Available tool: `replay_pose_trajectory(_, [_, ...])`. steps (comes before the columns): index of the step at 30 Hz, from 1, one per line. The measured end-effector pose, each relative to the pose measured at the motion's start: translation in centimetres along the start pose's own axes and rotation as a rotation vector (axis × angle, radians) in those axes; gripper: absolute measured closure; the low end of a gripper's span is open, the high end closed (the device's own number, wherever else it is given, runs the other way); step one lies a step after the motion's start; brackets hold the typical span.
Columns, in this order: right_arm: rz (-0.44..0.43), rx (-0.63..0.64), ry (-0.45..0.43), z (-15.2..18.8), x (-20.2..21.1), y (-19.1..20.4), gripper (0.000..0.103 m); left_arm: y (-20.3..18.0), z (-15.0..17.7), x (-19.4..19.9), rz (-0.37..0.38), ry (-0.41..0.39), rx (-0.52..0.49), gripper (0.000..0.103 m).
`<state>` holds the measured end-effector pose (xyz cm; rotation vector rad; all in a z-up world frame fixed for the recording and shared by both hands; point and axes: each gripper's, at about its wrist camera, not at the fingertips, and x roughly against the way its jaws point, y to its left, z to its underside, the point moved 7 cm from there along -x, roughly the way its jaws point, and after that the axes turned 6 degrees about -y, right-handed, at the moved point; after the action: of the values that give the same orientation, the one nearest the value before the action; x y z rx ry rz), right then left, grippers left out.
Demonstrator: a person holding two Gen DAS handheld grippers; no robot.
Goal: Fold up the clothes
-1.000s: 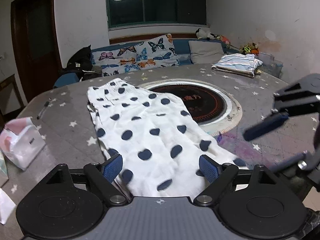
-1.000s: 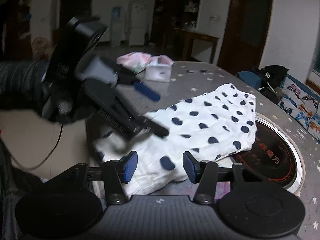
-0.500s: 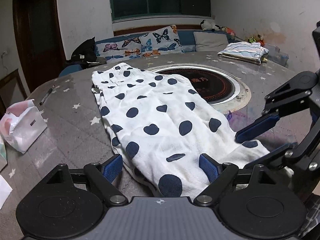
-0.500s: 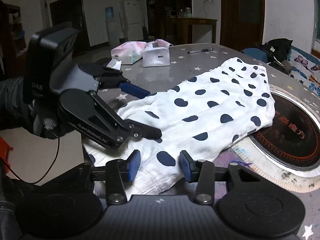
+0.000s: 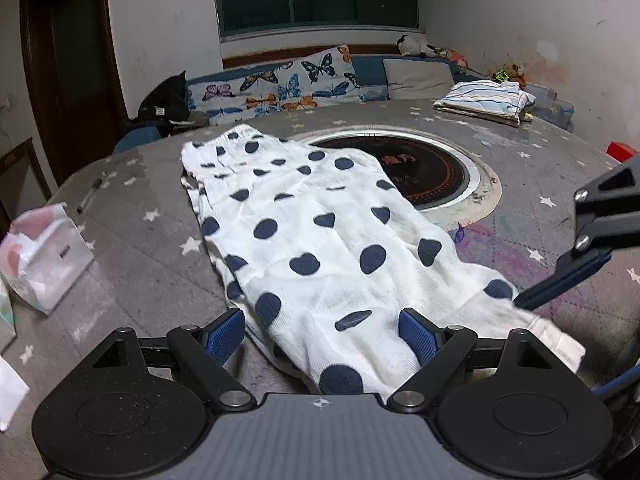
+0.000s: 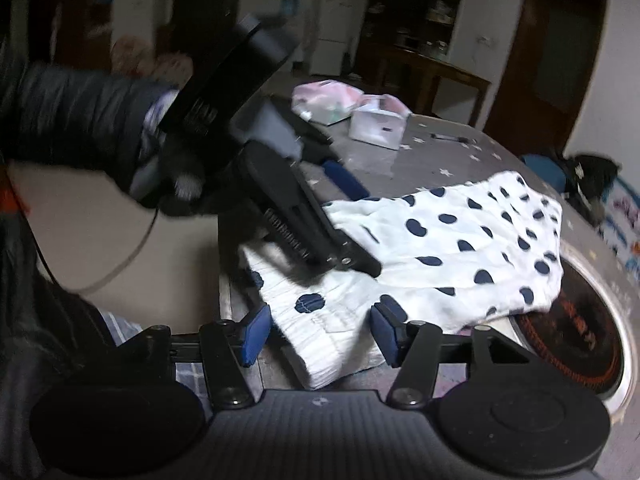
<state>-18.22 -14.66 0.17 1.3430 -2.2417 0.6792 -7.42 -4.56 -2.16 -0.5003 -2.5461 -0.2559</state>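
Note:
A white garment with navy dots (image 5: pixel 320 232) lies lengthwise on the grey star-patterned table (image 5: pixel 140 248), its near end at the table's front edge. My left gripper (image 5: pixel 322 334) is open and straddles that near end; the pads stand clear of the cloth. My right gripper's blue finger (image 5: pixel 560 280) reaches in from the right, beside the ribbed hem. In the right wrist view, my right gripper (image 6: pixel 320 334) has the ribbed hem (image 6: pixel 324 344) between its pads. Its jaws are opening and do not press on it. The left gripper (image 6: pixel 366 232) hovers over the garment (image 6: pixel 460 240).
A round black cooktop (image 5: pixel 424 168) is set into the table's middle, partly under the garment. Folded striped clothes (image 5: pixel 484 100) lie at the far right. Tissue packs (image 5: pixel 40 256) and a pen (image 5: pixel 90 196) lie to the left. A dark sleeve (image 6: pixel 72 120) holds the left gripper.
The garment's near end has spread toward the table's front edge. My right gripper has rolled and dropped over the hem, its jaws wider than half a second ago. The left gripper stays open.

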Motion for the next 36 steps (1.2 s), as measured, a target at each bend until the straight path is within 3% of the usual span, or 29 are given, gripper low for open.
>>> replay_pose_trajectory(7, [0.043, 0.074, 0.018, -0.4, -0.8, 0.7, 0.062, 1.3, -0.9, 3.6, 0.003, -0.059, 0.029, 0.017])
replay_pose_trajectory(14, [0.037, 0.070, 0.025, -0.3, -0.6, 0.6, 0.062, 1.9, 1.8, 6.5, 0.054, 0.065, 0.314, 0.018])
replay_pose_trajectory(19, [0.033, 0.061, 0.021, -0.2, -0.2, 0.5, 0.058, 0.7, 3.1, 6.7, 0.068, 0.116, 0.445, 0.022])
replay_pose_trajectory(25, [0.036, 0.053, 0.008, -0.1, 0.5, 0.6, 0.057, -0.7, 3.6, 6.5, 0.102, 0.159, 0.514, 0.043])
replay_pose_trajectory(27, [0.039, 0.051, 0.004, -0.1, 0.7, 0.7, 0.056, -1.1, 3.6, 6.4, 0.122, 0.174, 0.534, 0.058])
replay_pose_trajectory(31, [0.044, 0.045, -0.003, 0.0, 1.0, 0.6, 0.054, -1.6, 3.7, 6.5, 0.133, 0.191, 0.545, 0.063])
replay_pose_trajectory(32, [0.047, 0.043, -0.005, 0.1, 1.1, 0.6, 0.053, -1.5, 3.8, 6.5, 0.136, 0.200, 0.563, 0.070])
replay_pose_trajectory(36, [0.065, 0.039, -0.014, 0.1, 1.4, 0.5, 0.051, -0.8, 3.5, 6.6, 0.161, 0.210, 0.654, 0.080])
